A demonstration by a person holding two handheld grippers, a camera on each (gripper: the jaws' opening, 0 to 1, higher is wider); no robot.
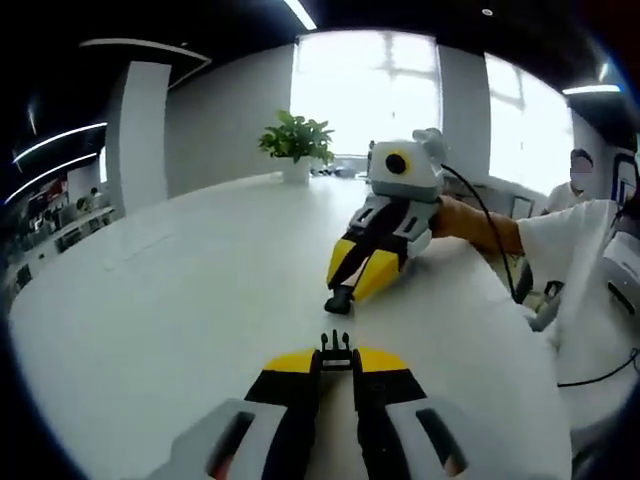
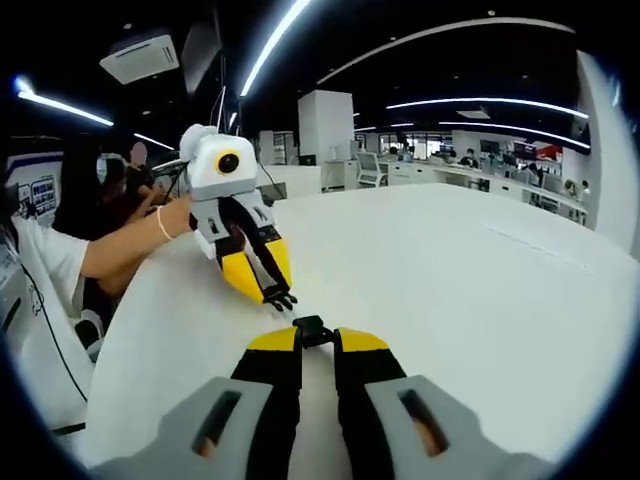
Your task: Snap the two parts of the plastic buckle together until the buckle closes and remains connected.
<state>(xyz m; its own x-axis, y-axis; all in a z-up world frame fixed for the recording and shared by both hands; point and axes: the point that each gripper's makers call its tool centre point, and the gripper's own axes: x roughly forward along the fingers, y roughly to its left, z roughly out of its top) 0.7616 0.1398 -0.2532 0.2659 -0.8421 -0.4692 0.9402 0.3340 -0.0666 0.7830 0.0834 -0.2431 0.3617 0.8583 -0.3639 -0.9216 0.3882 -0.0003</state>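
Left tool (image 1: 337, 362) grips the pronged black plastic buckle half (image 1: 337, 352) at its yellow tips. Right tool (image 2: 314, 338) clamps the socket half (image 2: 312, 329). Halves face each other just apart, low over the smooth white table (image 1: 180, 300). Wide bare surface surrounds them; its curved edge lies well away. A potted plant (image 1: 296, 145) stands at the far side.
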